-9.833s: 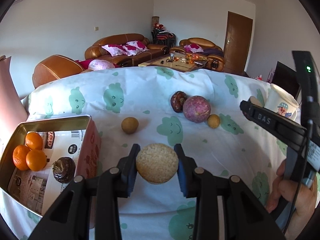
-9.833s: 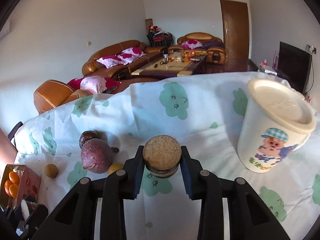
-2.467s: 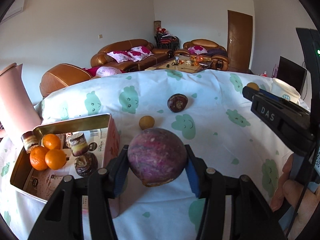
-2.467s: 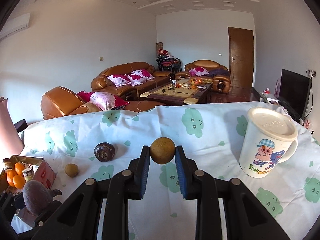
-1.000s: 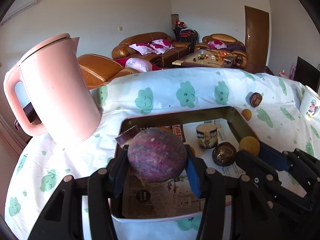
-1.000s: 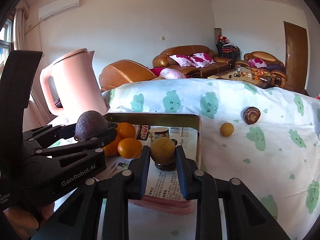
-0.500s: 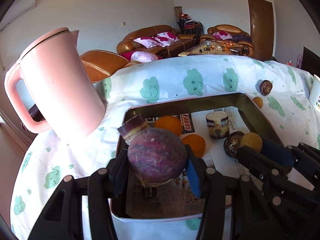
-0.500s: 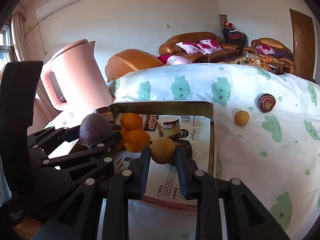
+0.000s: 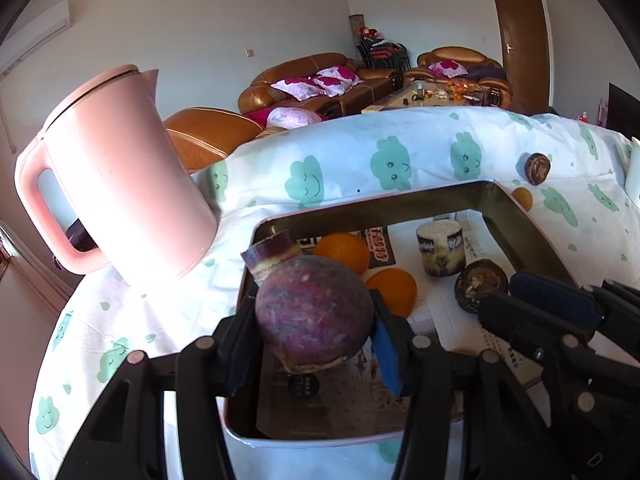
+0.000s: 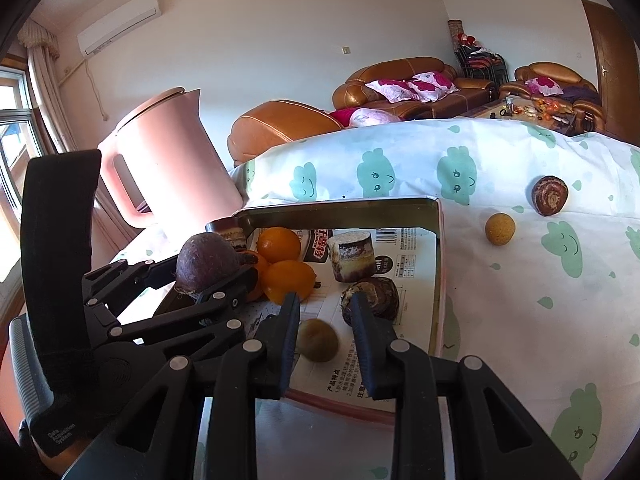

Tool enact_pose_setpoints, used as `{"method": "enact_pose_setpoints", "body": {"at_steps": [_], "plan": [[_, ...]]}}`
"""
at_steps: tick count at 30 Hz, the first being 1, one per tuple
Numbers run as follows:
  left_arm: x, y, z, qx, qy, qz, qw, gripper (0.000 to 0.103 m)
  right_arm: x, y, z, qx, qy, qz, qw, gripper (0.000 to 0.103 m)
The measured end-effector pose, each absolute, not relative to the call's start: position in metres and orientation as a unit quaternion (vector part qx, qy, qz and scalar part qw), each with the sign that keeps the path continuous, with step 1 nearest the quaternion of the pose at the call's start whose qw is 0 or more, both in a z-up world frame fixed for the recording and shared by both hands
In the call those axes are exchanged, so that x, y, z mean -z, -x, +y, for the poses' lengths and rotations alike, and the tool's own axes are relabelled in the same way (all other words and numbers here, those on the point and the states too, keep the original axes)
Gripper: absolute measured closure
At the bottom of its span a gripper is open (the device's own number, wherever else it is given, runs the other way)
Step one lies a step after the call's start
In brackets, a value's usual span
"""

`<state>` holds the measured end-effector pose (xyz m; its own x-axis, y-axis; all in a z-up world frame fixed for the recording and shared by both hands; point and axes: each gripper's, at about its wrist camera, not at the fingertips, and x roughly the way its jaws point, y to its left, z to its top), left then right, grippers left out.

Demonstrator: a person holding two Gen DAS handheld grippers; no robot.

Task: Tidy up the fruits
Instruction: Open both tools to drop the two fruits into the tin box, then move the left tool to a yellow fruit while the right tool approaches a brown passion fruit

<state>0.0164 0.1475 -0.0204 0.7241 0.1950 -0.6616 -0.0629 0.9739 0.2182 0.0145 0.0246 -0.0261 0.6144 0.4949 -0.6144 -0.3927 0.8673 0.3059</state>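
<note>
My left gripper (image 9: 314,322) is shut on a round purple fruit (image 9: 314,314) and holds it over the near left part of a metal tin (image 9: 516,232). It also shows in the right wrist view (image 10: 206,260). My right gripper (image 10: 324,320) is open over the tin (image 10: 434,248). A small yellow-brown fruit (image 10: 318,340) lies free on the tin's floor between its fingers. The tin holds oranges (image 10: 286,276), a dark round fruit (image 10: 374,298) and a cut cylinder piece (image 10: 352,256).
A pink kettle (image 9: 116,176) stands left of the tin. A small yellow fruit (image 10: 500,229) and a dark brown fruit (image 10: 549,196) lie on the cloud-print tablecloth (image 10: 520,320) to the right. A white cup's edge (image 9: 633,176) shows at far right.
My right gripper has opened and the yellow-brown fruit has dropped onto the tin's floor. My left gripper still holds the purple fruit over the tin.
</note>
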Motion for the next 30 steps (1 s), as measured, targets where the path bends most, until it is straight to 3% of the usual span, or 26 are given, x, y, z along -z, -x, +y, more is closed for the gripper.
{"method": "enact_pose_setpoints", "body": {"at_steps": [4, 6, 7, 8, 10, 11, 30], "plan": [[0.020, -0.017, 0.147, -0.069, -0.093, 0.364, 0.924, 0.049, 0.015, -0.008, 0.010, -0.240, -0.098, 0.328, 0.908, 0.067], [0.018, -0.016, 0.148, -0.070, -0.088, 0.356, 0.928, 0.048, 0.006, -0.003, -0.002, -0.226, -0.113, 0.297, 0.921, 0.059], [0.016, -0.014, 0.147, -0.072, -0.088, 0.347, 0.931, 0.039, 0.002, 0.000, -0.008, -0.211, -0.119, 0.282, 0.928, 0.046], [0.013, -0.012, 0.147, -0.074, -0.090, 0.336, 0.934, 0.023, -0.001, 0.003, -0.014, -0.192, -0.122, 0.268, 0.936, 0.036], [0.008, -0.006, 0.142, -0.083, -0.098, 0.311, 0.942, 0.006, -0.006, 0.007, -0.022, -0.166, -0.123, 0.246, 0.947, 0.032], [0.006, -0.003, 0.140, -0.087, -0.104, 0.297, 0.945, 0.003, -0.007, 0.007, -0.025, -0.158, -0.122, 0.242, 0.950, 0.032], [0.008, 0.010, 0.111, -0.064, -0.125, 0.257, 0.956, 0.000, 0.000, -0.007, -0.061, -0.046, -0.093, 0.255, 0.961, 0.032]]}}
